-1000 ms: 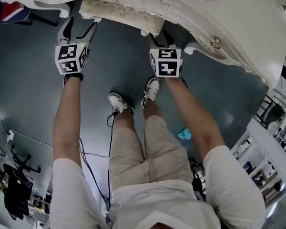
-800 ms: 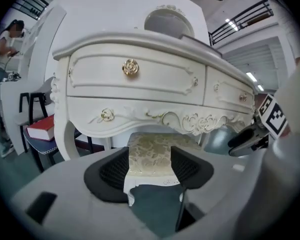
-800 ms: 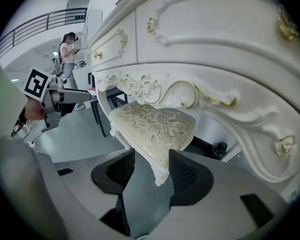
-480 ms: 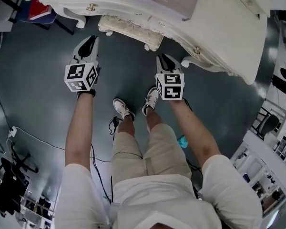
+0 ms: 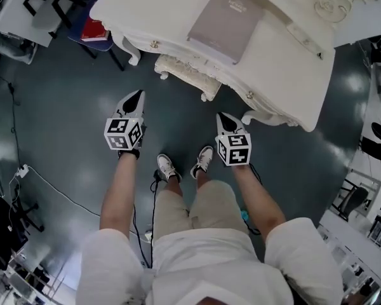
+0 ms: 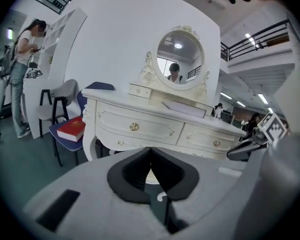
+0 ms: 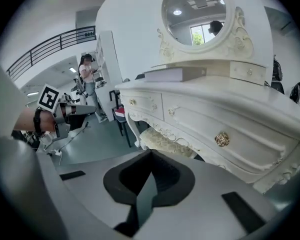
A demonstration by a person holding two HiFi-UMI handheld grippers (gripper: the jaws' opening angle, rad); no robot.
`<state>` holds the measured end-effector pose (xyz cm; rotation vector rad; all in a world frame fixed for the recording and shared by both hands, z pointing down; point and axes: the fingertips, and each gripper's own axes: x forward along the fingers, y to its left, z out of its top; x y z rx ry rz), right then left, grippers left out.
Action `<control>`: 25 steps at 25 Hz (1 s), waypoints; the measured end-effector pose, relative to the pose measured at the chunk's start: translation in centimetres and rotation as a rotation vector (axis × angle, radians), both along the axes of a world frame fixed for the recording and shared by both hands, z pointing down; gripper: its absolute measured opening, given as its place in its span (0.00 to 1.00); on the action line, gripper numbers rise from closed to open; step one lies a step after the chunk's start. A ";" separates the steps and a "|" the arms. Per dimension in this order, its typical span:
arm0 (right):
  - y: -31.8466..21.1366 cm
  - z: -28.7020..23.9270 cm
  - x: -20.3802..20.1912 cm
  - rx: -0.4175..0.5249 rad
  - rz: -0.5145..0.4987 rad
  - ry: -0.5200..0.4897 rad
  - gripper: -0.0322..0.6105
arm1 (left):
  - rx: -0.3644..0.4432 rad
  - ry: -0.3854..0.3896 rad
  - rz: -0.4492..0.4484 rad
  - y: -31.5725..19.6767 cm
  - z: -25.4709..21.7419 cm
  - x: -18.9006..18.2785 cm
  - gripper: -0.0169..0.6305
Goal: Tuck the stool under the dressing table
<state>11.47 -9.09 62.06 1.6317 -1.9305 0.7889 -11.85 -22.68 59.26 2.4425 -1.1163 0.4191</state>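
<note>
now the left gripper and the right gripper are lifted back off the stool, their jaws just closing together on nothing, and it stands on the floor largely tucked under the desk's front edge, so the task looks finished.

White dressing table, cream stool, red book

Left tool, right tool just shut
</note>
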 end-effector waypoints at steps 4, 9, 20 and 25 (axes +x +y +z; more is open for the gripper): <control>0.5 -5.6 0.0 0.092 -0.015 -0.031 0.05 | 0.001 -0.011 -0.010 2.5 -3.3 0.0 0.05; 1.1 -12.3 0.1 0.202 -0.042 -0.070 0.05 | 0.087 -0.036 -0.038 4.5 -9.0 -0.5 0.05; 0.9 -23.7 0.4 0.372 -0.043 -0.128 0.05 | 0.206 -0.032 -0.120 7.4 -19.7 -3.4 0.05; 0.8 -27.8 0.1 0.438 -0.066 -0.135 0.05 | 0.320 0.018 -0.121 9.2 -25.5 -2.8 0.05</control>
